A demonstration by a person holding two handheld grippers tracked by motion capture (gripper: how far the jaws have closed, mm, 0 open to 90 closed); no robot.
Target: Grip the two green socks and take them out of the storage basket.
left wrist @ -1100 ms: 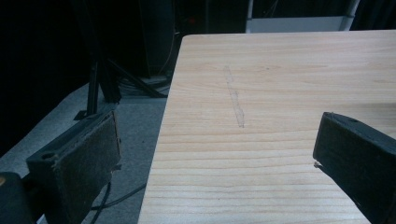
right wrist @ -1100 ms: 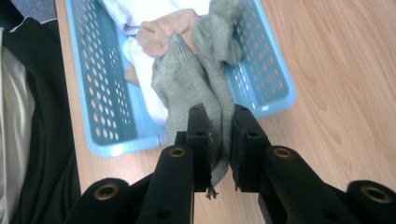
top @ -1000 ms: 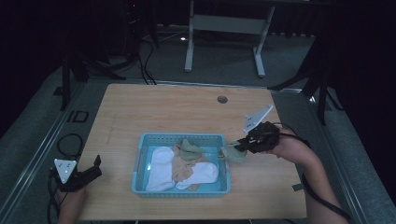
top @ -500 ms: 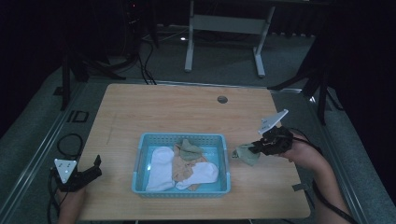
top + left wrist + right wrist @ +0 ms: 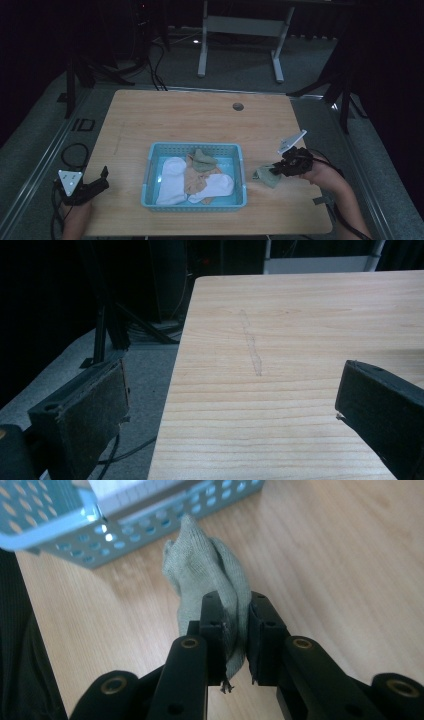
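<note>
Since a second ago my right gripper (image 5: 278, 171) has pulled away from the basket's (image 5: 194, 205) right rim and out over bare table (image 5: 200, 120), carrying the grey-green sock (image 5: 266, 176) with it; my left gripper (image 5: 95, 186) has not moved from the near left corner. In the right gripper view the jaws are pressed onto the sock (image 5: 210, 575), pinching a fold of its knit between the pads (image 5: 212, 625), with the bunched bulk sticking out past the tips toward the basket (image 5: 150, 525) and a frayed end hanging behind the pads. I cannot tell whether the sock touches the wood or hangs just above it. The basket wall sits just beyond the tips, apart from the sock. In the left gripper view my jaws are spread wide, holding nothing, with the table (image 5: 300, 340) edge running between them. Inside the blue basket I see white socks (image 5: 172, 175) at the left and front, a tan one (image 5: 196, 181) across the middle, and another grey-green one (image 5: 202, 160) at the back.
</note>
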